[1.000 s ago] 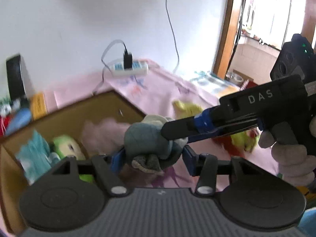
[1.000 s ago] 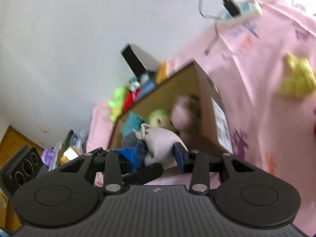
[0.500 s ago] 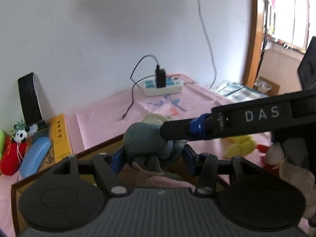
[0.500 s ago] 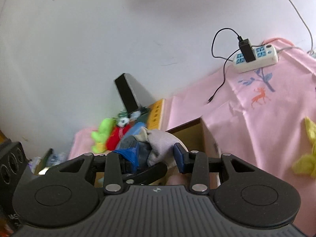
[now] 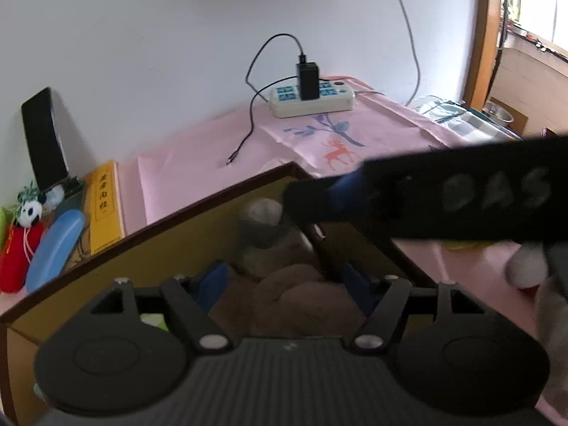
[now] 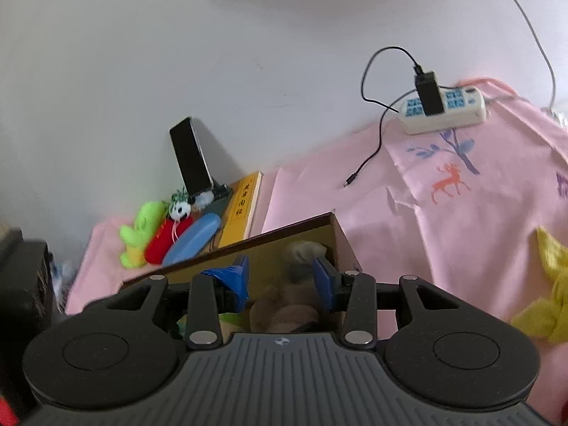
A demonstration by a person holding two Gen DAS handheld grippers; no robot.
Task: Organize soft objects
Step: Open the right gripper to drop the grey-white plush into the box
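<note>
A grey soft toy (image 5: pixel 261 229) lies inside the cardboard box (image 5: pixel 170 227), on top of a brownish plush (image 5: pixel 301 298); it is blurred. It shows blurred in the right wrist view (image 6: pixel 301 255) between the fingers, not touched. My left gripper (image 5: pixel 284 285) is open above the box, empty. My right gripper (image 6: pixel 282 277) is open above the box (image 6: pixel 284 234); its finger (image 5: pixel 426 202) crosses the left wrist view over the toy.
A power strip (image 5: pixel 312 101) with a charger and cable lies on the pink cloth by the wall. A phone on a stand (image 6: pixel 191 158), a yellow book (image 6: pixel 241 206), a blue case and small plush toys (image 6: pixel 142 230) stand left. A yellow plush (image 6: pixel 546 284) lies right.
Both grippers were shut on the grey soft toy and carried it over the box. Both have opened and the toy has dropped into the box.
</note>
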